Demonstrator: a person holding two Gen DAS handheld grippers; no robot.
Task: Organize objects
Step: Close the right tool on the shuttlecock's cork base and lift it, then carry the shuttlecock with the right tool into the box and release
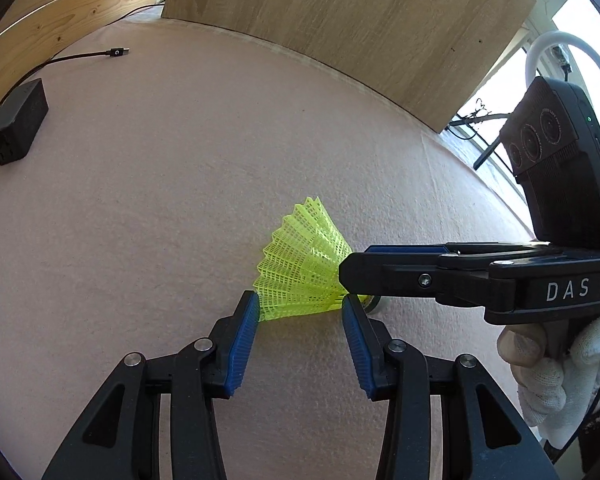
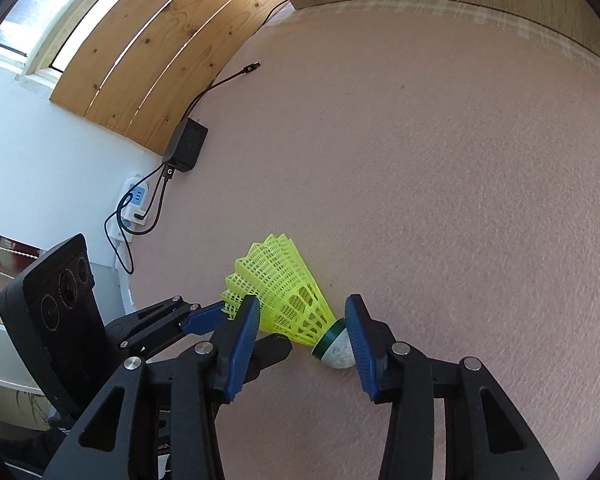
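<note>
The yellow shuttlecock (image 2: 286, 300) lies on its side on the pink felt surface (image 2: 440, 160), its cork (image 2: 340, 350) pointing toward the right gripper (image 2: 304, 340). That gripper's fingers stand partly open around the cork and the narrow end of the skirt, one pad near the cork, the other beside the mesh – no firm pinch shows. The left gripper (image 1: 300, 320) is also partly open, its fingers flanking the wide skirt edge without holding it.

The likely risk is crowding – both tools converge on one light object, and a nudge could roll it away or crush the mesh. Well beyond the shuttlecock sit a black power adapter (image 1: 16, 122) and its cable (image 1: 80, 56), clear of the work.
</note>
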